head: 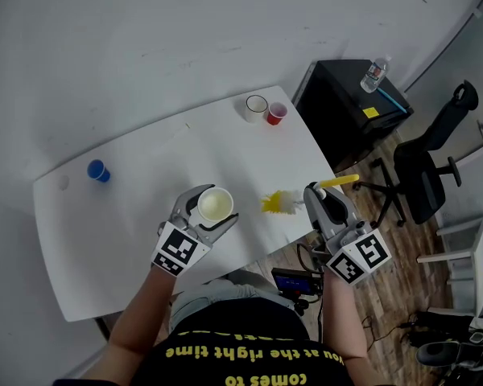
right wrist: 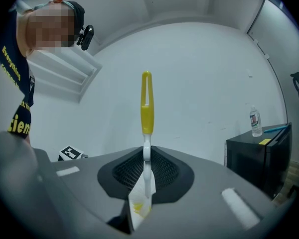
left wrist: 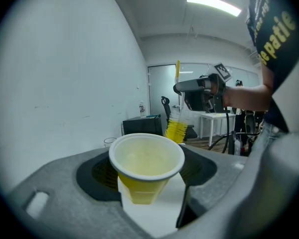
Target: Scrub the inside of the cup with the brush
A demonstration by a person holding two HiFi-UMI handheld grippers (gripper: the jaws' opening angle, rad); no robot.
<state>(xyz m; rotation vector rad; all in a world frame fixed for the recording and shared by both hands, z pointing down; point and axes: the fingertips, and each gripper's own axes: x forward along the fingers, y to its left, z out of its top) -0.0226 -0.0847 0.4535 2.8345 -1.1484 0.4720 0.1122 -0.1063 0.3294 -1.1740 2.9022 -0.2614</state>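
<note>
- Two grippers are loaded, one with each half of the job, both held up over the near edge of the table point(head: 129, 215)
- Left gripper point(head: 215, 207) is clamped on the yellow cup point(left wrist: 147, 159): its jaws stand wide and press on the side wall low down, so the rim stands clear above them and nothing blocks the mouth
- That cup sits roughly upright between those jaws, mouth up and empty (a pale yellow inside, nothing in it that I can see)
- Right gripper point(head: 320, 203) is closed tight on the brush point(head: 280, 203), pinching its thin white neck
- From those jaws the yellow handle runs out to one side and the bristle head to the other
- Holding it crosswise at the neck keeps the working end short and stiff for scrubbing, I judge
- Bristles point toward the left gripper and lie just beside the cup, apart from its rim and not inside it
- By my reading the scrubbing has not begun
- Next I would bring the head over the rim and down in, which calls for angling the bristle end downward or tipping the cup to meet it
</note>
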